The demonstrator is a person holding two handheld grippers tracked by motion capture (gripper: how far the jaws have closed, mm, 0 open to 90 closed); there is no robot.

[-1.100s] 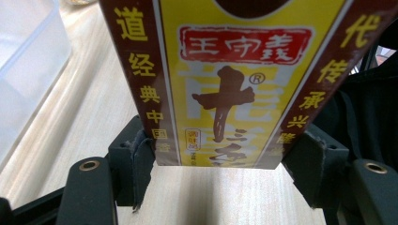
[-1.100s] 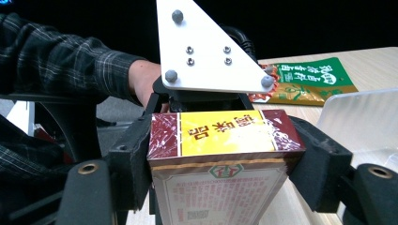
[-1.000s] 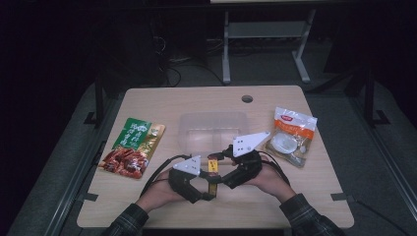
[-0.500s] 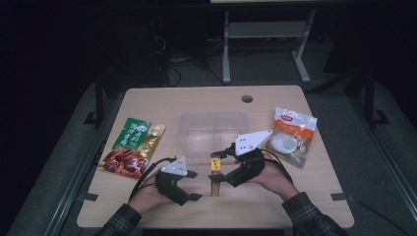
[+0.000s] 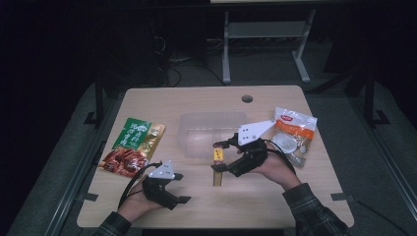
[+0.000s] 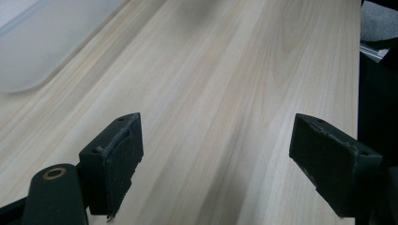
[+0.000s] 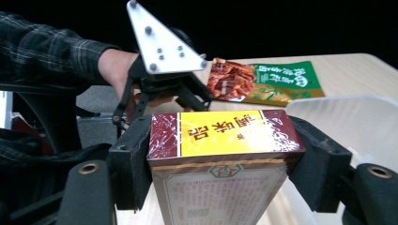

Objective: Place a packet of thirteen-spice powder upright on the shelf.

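Beside R gripper [image 5: 220, 155]: tub [image 5: 206, 132], white pouch [image 5: 293, 135].

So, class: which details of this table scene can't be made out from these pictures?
- Box: right gripper view, lower end cut off by the bottom edge.
- Clear container: contents, high view, too faint to tell.
- White packet: label print, high view, too small.

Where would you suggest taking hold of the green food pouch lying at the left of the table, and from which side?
The green pouch lies flat, so a grip across its faces looks unlikely. I would take its near-right edge, the side facing the open left gripper, sliding one jaw under that thin sealed rim. The bulkier middle is probably too wide.
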